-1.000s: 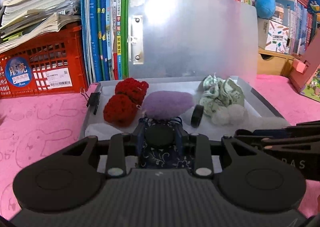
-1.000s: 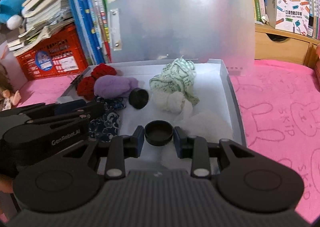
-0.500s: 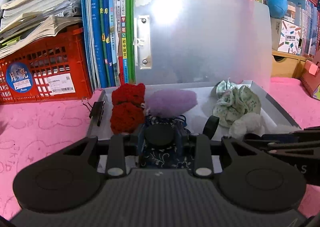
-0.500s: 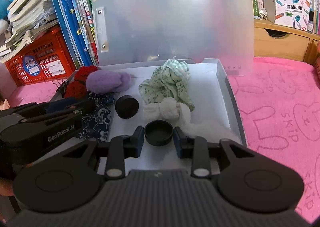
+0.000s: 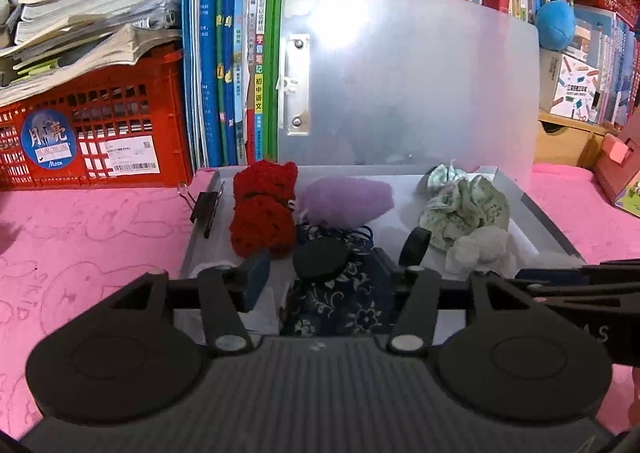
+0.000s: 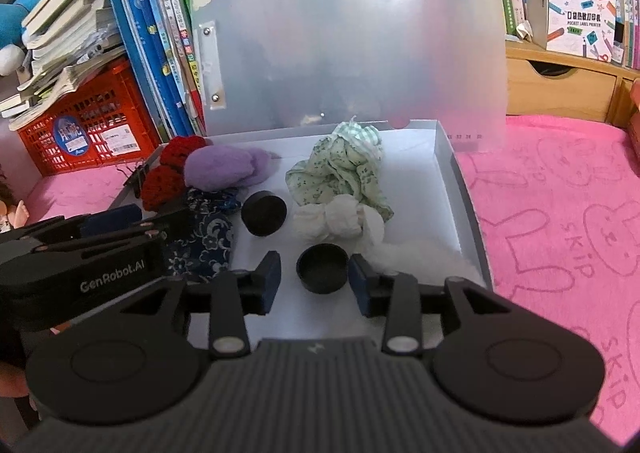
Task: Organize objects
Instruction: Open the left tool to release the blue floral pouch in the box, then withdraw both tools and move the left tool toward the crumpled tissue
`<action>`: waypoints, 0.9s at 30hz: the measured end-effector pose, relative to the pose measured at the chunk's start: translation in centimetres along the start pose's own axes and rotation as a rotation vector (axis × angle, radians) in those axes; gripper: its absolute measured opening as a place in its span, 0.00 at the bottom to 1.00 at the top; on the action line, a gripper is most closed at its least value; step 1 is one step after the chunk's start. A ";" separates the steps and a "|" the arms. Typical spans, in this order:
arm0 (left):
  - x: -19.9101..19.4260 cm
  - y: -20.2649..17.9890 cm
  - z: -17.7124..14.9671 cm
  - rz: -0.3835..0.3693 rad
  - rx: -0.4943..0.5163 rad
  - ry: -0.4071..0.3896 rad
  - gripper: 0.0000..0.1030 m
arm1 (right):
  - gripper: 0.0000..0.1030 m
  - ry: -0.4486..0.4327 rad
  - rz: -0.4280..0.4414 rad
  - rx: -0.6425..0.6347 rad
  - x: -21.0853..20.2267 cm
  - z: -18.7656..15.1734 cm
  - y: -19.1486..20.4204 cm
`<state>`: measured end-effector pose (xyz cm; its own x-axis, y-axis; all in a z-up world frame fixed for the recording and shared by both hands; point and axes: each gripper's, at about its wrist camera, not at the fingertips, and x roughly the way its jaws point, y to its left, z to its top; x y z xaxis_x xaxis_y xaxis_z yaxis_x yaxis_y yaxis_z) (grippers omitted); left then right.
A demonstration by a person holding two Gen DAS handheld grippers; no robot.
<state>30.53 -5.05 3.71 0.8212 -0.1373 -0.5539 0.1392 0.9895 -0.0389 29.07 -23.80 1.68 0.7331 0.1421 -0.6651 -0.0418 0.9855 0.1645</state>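
A black cap [image 6: 322, 268] sits on the white floor of the open box [image 6: 460, 189], between the parted fingers of the right gripper [image 6: 314, 280], whose jaws have just been opening and touch nothing; the left gripper [image 5: 320, 277] has likewise just opened, a black disc [image 5: 321, 261] lying loose on the navy floral cloth [image 5: 340, 305] between its fingers; the box rests on a pink blanket [image 6: 560, 213]; behind stand books [image 5: 224, 53] and a red crate [image 5: 92, 133].

From my remote feed: a crimson crocheted piece [image 6: 170, 173] beside a lilac felt pouch [image 6: 224, 171], a navy floral-print cloth [image 6: 208, 241], a mint-green sprigged fabric [image 6: 344, 169], two black caps [image 6: 322, 268], all on white tray [image 6: 444, 173] over pink bunny-print surface [image 6: 560, 213].
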 end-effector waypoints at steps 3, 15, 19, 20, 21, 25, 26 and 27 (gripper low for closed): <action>-1.0 -0.1 0.1 -0.007 -0.001 -0.016 0.64 | 0.55 -0.015 -0.005 -0.029 -0.9 -0.1 0.3; -6.7 -1.3 -0.6 -0.017 0.071 -0.045 0.72 | 0.61 -0.067 0.024 -0.078 -5.5 -2.0 0.6; -8.8 -1.5 -1.4 -0.025 0.093 -0.054 0.74 | 0.64 -0.086 0.038 -0.100 -7.3 -3.1 1.0; -9.4 -1.5 -1.6 -0.029 0.102 -0.056 0.74 | 0.64 -0.094 0.039 -0.111 -7.9 -3.5 1.2; -9.9 -1.6 -1.8 -0.034 0.107 -0.057 0.74 | 0.64 -0.101 0.041 -0.119 -8.4 -3.8 1.3; -12.2 -1.7 -2.9 -0.061 0.117 -0.057 0.74 | 0.66 -0.121 0.068 -0.140 -10.4 -5.1 1.9; -12.8 -1.7 -3.2 -0.068 0.116 -0.055 0.74 | 0.66 -0.125 0.076 -0.145 -10.8 -5.5 2.0; -13.2 -1.7 -3.5 -0.073 0.113 -0.055 0.74 | 0.66 -0.128 0.079 -0.150 -11.2 -5.8 2.2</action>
<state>17.51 -4.75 8.22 0.8351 -0.2139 -0.5067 0.2587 0.9658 0.0185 16.81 -22.68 5.29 0.8034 0.2159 -0.5549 -0.1961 0.9759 0.0957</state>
